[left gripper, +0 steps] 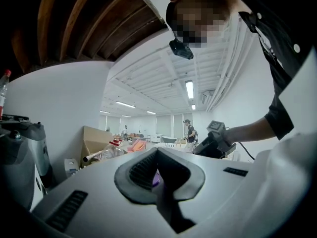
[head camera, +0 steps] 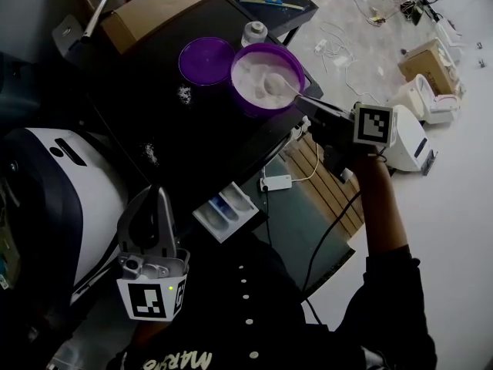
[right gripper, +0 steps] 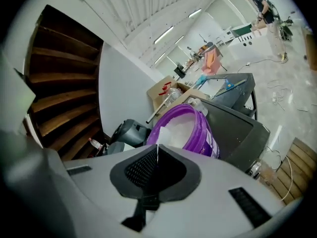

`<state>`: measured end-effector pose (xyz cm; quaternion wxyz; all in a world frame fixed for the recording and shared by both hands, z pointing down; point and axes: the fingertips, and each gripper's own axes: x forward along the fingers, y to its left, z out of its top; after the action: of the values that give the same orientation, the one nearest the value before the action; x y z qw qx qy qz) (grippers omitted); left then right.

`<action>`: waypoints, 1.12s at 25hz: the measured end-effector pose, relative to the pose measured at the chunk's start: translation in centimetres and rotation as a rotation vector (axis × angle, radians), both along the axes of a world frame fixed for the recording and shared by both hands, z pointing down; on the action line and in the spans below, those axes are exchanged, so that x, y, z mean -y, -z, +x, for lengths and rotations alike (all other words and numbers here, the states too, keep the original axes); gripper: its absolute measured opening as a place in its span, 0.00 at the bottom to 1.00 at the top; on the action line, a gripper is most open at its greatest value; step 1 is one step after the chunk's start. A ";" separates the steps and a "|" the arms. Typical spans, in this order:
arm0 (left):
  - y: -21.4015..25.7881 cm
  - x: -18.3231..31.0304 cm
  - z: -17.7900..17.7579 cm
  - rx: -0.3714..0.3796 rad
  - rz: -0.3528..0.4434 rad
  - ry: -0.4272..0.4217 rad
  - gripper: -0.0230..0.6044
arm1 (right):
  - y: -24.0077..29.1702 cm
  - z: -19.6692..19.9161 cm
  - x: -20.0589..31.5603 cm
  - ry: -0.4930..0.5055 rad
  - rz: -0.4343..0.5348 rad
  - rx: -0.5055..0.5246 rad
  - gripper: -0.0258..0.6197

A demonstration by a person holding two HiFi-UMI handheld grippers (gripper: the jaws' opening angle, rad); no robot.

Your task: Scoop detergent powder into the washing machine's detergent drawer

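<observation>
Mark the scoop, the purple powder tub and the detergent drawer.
scoop [head camera: 288,89]: head view, on its white handle.
purple powder tub [head camera: 262,109]: head view, on its near outer wall.
detergent drawer [head camera: 228,216]: head view, on its white middle part.

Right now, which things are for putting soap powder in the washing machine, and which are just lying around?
For the job: purple tub of powder, white scoop, right tool gripping the scoop, detergent drawer, washing machine.
Just lying about: purple lid, cardboard box, white bottle, floor cables.
</observation>
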<state>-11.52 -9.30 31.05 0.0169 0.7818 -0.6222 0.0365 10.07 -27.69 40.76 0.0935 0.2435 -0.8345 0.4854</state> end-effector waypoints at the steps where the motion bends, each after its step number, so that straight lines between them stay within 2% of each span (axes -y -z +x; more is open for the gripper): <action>1: 0.3 -0.1 0.0 0.002 0.004 -0.004 0.06 | 0.3 0.0 -0.2 -0.003 0.004 0.013 0.09; 8: 1.2 -0.2 0.6 0.011 0.022 -0.041 0.06 | 3.1 -0.2 -2.9 -0.042 0.061 0.038 0.09; 17: 1.8 -0.3 2.0 0.009 0.037 -0.100 0.06 | 6.1 -0.9 -11.6 -0.051 0.128 0.042 0.09; 28: 1.4 -0.7 3.3 -0.005 0.035 -0.149 0.06 | 2.9 -2.4 -21.0 -0.056 0.031 0.070 0.09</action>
<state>-8.21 -8.59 29.61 0.0021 0.8263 -0.5627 0.0246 7.69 -6.71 37.84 0.0468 0.2510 -0.8375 0.4832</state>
